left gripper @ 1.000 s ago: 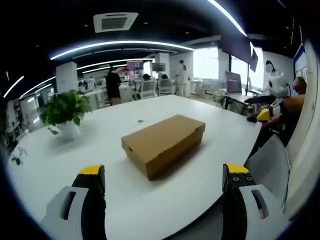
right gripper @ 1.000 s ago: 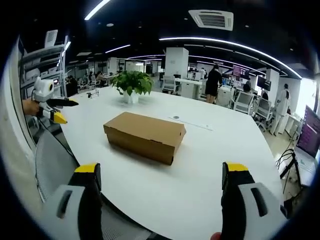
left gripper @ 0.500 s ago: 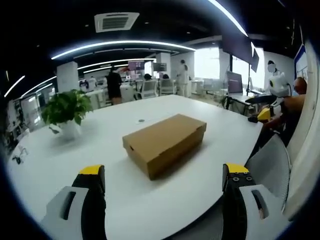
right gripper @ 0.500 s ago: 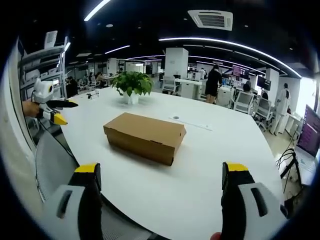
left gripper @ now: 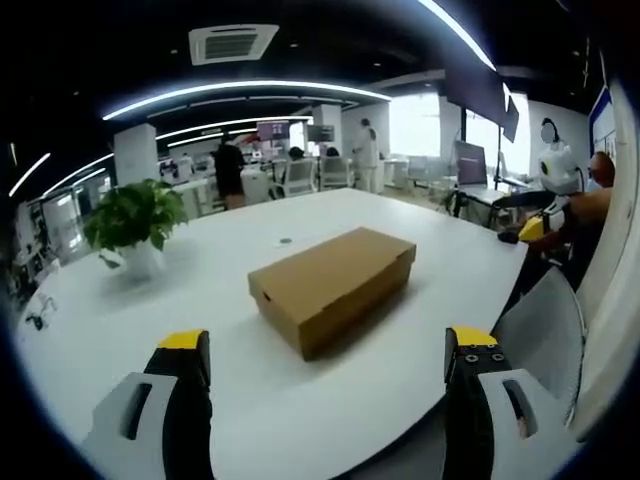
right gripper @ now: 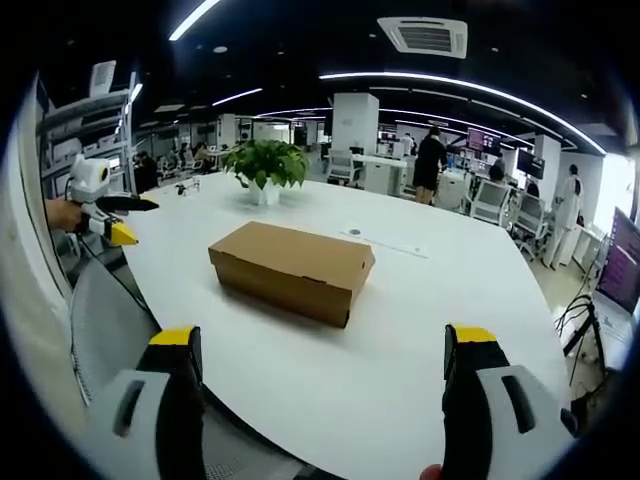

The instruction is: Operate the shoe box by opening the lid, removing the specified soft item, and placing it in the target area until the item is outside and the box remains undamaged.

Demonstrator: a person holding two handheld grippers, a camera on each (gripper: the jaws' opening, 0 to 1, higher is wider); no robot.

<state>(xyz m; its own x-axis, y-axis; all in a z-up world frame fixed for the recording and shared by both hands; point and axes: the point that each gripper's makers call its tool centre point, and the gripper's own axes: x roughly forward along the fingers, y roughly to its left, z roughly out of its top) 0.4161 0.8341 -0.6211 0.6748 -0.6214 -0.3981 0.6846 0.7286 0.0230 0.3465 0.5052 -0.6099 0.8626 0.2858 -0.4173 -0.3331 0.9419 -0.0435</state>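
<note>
A brown cardboard shoe box [left gripper: 332, 285] [right gripper: 291, 270] lies with its lid down in the middle of a large white table [left gripper: 230, 400] [right gripper: 400, 380]. My left gripper [left gripper: 328, 352] is open, its yellow-tipped jaws wide apart, short of the box near the table's edge. My right gripper [right gripper: 328, 350] is open too, hanging back from the box on its other side. The left gripper [right gripper: 100, 215] also appears at the left of the right gripper view, held in a hand; the right gripper [left gripper: 535, 215] appears at the right of the left gripper view. The soft item is hidden.
A potted green plant [left gripper: 135, 225] [right gripper: 265, 170] stands on the table beyond the box. A grey mesh chair back [left gripper: 540, 335] [right gripper: 100, 320] is by the table's edge. Several people, desks and chairs fill the office behind.
The left gripper view has drifted slightly, so the box sits a little more to the right. The box itself has not moved, and both grippers stay open.
</note>
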